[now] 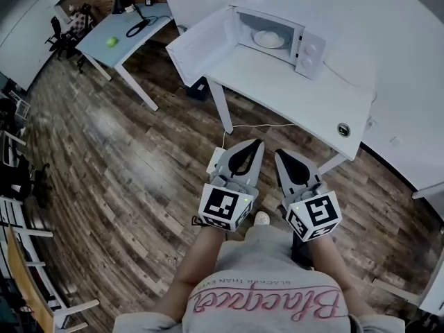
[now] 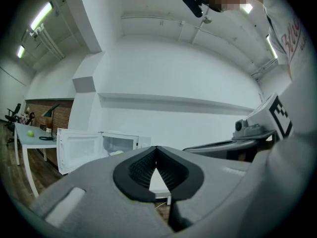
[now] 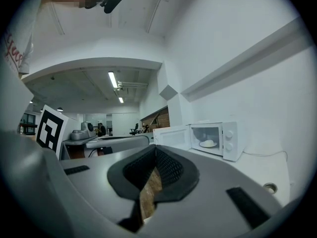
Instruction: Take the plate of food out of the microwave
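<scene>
White tabletop over wood-plank floor, white wall behind. Inside the open microwave on that tabletop: round white plate of food, pale mound. On left gripper and right gripper, jaws closed, empty.

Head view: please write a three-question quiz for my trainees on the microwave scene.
1. True or false: the hinged door of the boxy white microwave oven stands open.
2. The round white plate of pale food is: A inside the microwave; B on top of it; C between a gripper's jaws.
3. Fill in: the grey left gripper and grey right gripper both have jaws ____.
Key: 1 true; 2 A; 3 shut.
</scene>
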Tool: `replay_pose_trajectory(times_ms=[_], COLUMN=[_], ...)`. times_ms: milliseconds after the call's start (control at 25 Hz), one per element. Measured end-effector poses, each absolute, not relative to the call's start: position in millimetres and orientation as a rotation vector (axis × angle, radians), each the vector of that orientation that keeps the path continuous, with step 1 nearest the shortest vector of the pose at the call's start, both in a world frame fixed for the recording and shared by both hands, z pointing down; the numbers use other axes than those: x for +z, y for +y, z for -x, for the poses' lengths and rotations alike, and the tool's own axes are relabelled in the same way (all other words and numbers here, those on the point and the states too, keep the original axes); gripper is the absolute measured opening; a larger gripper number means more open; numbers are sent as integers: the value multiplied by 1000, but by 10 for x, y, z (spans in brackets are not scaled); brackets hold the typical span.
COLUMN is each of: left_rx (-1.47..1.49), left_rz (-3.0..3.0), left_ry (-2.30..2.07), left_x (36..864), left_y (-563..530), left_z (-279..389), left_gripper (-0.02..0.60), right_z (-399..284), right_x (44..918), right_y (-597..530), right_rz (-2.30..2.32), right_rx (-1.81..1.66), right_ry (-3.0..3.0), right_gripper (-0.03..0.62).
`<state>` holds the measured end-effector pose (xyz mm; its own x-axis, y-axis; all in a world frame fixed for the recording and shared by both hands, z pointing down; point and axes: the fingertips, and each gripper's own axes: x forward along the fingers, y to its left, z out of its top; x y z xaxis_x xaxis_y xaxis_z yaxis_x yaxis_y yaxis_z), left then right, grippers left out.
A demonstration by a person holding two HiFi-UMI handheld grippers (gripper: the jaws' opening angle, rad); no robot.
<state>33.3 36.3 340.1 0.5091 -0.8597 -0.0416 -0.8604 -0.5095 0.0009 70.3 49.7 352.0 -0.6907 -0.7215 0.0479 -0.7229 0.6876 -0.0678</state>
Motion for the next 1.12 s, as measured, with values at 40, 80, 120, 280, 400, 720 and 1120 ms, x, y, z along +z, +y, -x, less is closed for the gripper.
replay_pose_trajectory(times_ms=[40, 80, 120, 280, 400, 720, 1120], left_rx=[55, 54, 53, 47, 36, 10, -18], left_rz=[2705, 2699, 2694, 2689, 2685, 2682, 2673], left_ry=[1555, 1563, 1572, 1581, 1583, 1580, 1562], left_x=[3399, 3395, 3392, 3402, 3416, 3464, 3481], left_y=[320, 279, 238, 123, 81, -18, -137], left_z=[-344, -350, -354, -403, -428, -464, -487], left_gripper=[6, 6, 6, 6, 6, 6, 6], right_z=[-710, -715, -718, -739, -751, -821, -812], right_x=[3514, 3505, 3495, 3491, 3493, 3544, 3559], right_y=[451, 408, 368, 253, 212, 119, 2], right_rz=[-1217, -1209, -1203, -1177, -1162, -1187, -1171], right_rx=[126, 124, 121, 113, 105, 130, 128], right_ry=[-2874, -2876, -2877, -2888, -2900, -2904, -2915], right_gripper=[12, 11, 12, 11, 11, 11, 11])
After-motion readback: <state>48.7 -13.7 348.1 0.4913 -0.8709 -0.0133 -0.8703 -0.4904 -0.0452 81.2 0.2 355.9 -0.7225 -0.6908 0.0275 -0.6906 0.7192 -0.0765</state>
